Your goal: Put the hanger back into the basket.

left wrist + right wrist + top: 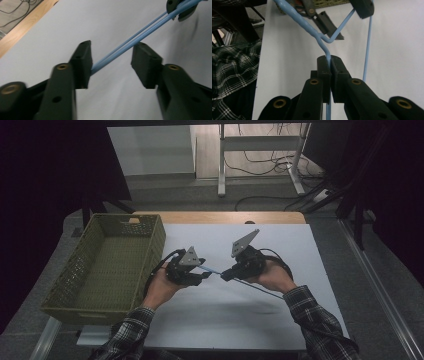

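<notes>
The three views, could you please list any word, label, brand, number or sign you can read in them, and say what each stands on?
None: no readable text in these pictures.
The green basket, the white table cover, the blue wire hanger, the left gripper and the right gripper bear no lettering that I can make out.

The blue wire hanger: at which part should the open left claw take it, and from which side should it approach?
Probably the two straight blue rods of the hanger running between the open left claw. They lie parallel and close, so shutting across them from both sides catches both. The right claw already pinches the twisted neck, so stay away from that end.
</notes>
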Tool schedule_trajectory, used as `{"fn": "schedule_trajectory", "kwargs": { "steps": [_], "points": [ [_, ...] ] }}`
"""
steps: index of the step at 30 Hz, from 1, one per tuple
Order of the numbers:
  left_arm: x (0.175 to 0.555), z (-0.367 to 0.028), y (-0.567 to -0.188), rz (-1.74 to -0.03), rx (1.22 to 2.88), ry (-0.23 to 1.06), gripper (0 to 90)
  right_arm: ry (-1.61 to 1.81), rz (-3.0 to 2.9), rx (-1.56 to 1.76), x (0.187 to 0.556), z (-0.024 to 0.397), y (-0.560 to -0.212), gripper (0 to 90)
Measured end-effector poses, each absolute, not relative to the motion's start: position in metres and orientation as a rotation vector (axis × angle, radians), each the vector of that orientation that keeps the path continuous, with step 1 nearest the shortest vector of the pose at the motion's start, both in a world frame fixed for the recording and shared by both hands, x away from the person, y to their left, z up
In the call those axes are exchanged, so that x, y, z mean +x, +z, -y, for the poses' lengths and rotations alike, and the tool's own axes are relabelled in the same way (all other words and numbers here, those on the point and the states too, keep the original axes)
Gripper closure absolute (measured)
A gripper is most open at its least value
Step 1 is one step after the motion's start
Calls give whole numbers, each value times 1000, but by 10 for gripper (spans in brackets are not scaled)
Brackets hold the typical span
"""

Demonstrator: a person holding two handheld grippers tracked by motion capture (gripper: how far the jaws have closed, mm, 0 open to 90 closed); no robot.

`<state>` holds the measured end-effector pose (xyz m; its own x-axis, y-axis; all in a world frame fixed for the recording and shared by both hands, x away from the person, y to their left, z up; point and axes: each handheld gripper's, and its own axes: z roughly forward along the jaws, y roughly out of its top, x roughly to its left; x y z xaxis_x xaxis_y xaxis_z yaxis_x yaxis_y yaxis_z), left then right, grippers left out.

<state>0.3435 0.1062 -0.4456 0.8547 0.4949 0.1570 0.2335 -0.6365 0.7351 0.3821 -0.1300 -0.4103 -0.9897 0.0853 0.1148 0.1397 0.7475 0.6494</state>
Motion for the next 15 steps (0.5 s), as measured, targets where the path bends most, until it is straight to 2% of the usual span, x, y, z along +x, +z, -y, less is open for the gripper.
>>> {"fn": "schedule_trajectory", "kwargs": {
  "steps": [1,4,5,8,10,12,15],
  "points": [
    [343,-106,-446,-522,2275,447,594,-1075,2869,-171,382,131,-409,863],
    [342,-106,-445,-503,2301,428,636,-1087,2881,-156,381,133,-408,856],
    [342,-106,-445,-491,2310,411,700,-1106,2905,-148,381,136,-405,834],
    [342,-106,-445,-466,2312,335,741,-1128,2924,-149,382,139,-401,808],
    [340,-105,-444,-418,2320,299,851,-1130,2967,-162,383,141,-399,792],
    [339,-102,-440,-447,2303,199,870,-1136,2991,-192,387,146,-398,817],
    [341,-104,-438,-451,2281,158,874,-1156,2982,-214,387,148,-398,799]
  ]
}}
